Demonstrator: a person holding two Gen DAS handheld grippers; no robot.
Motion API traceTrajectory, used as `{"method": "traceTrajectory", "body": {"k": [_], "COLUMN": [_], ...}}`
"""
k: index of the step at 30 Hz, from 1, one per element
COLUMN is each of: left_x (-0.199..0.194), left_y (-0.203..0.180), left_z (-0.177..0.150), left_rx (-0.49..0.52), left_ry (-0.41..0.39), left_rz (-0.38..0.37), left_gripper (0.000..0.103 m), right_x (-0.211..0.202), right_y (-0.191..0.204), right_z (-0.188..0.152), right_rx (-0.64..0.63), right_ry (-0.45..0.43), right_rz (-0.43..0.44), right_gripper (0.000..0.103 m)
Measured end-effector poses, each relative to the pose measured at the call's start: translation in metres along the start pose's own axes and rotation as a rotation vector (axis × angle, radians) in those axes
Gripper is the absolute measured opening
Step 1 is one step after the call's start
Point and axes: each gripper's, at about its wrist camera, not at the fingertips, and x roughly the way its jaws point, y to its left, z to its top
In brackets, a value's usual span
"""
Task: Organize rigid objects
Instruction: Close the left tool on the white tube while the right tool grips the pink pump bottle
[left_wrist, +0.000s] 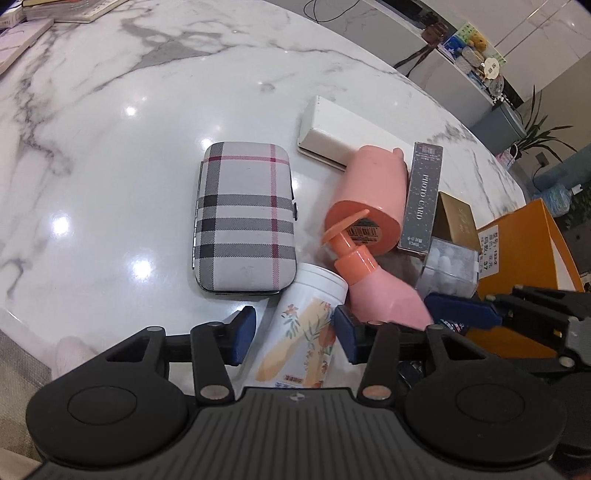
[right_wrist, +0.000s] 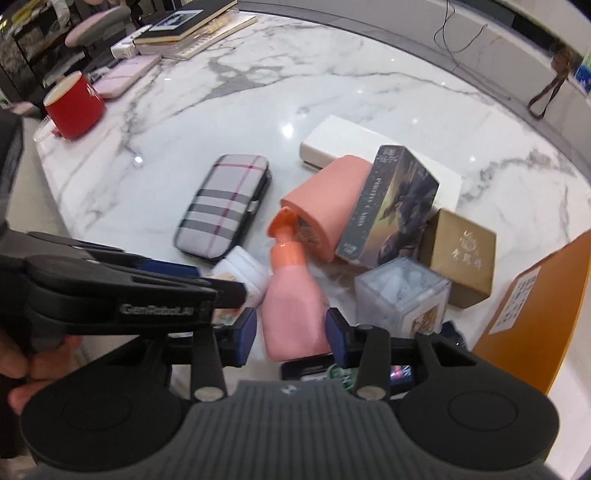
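My left gripper (left_wrist: 294, 334) is open with its blue pads either side of a white floral bottle (left_wrist: 303, 325) lying on the marble table (left_wrist: 110, 147); whether the pads touch it I cannot tell. My right gripper (right_wrist: 291, 334) is open around the base of a pink pump bottle (right_wrist: 293, 306) with an orange pump, lying on its side; it also shows in the left wrist view (left_wrist: 380, 291). The white bottle (right_wrist: 243, 275) shows left of it, partly hidden by the left gripper.
A plaid case (left_wrist: 243, 218), a pink cylinder (left_wrist: 369, 199), a white box (left_wrist: 343, 136), a grey photo-card box (left_wrist: 421, 195), a gold box (right_wrist: 461, 254) and a clear cube (right_wrist: 402, 291) crowd the pile. An orange box (right_wrist: 535, 314) stands right. A red cup (right_wrist: 74, 105) and books (right_wrist: 184, 29) lie far left.
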Motion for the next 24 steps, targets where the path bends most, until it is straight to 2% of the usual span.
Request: {"method": "traceTrajectory", "body": {"k": [2, 7, 9, 11, 12, 15, 17, 20, 24], "left_x": [0.001, 0.003, 0.003, 0.004, 0.004, 0.002, -0.004, -0.012, -0.025], "left_y": [0.000, -0.006, -0.006, -0.006, -0.006, -0.006, -0.007, -0.009, -0.013], "left_z": [0.000, -0.002, -0.003, -0.003, -0.002, -0.003, -0.003, -0.004, -0.008], "left_rx": [-0.001, 0.040, 0.047, 0.048, 0.050, 0.051, 0.056, 0.075, 0.108], "left_ry": [0.002, 0.006, 0.010, 0.022, 0.026, 0.011, -0.021, -0.057, -0.112], "left_rz": [0.003, 0.018, 0.012, -0.020, -0.029, -0.030, -0.053, -0.073, -0.116], "left_gripper": [0.062, 0.062, 0.059, 0.045, 0.043, 0.040, 0.031, 0.028, 0.027], "right_x": [0.008, 0.023, 0.028, 0.032, 0.033, 0.029, 0.023, 0.008, -0.013], "right_y": [0.000, -0.001, 0.004, 0.008, 0.008, 0.006, 0.000, -0.003, 0.002], "right_z": [0.001, 0.001, 0.002, 0.001, 0.001, 0.000, -0.002, -0.006, -0.014], "right_rx": [-0.040, -0.110, -0.154, -0.184, -0.187, -0.136, -0.077, 0.002, 0.035], "right_ry": [-0.005, 0.000, -0.005, -0.015, -0.017, -0.014, -0.029, -0.062, -0.119], "right_rz": [-0.034, -0.038, -0.053, -0.067, -0.075, -0.050, -0.022, 0.004, -0.006], "right_gripper": [0.047, 0.049, 0.049, 0.048, 0.047, 0.045, 0.044, 0.044, 0.042]}}
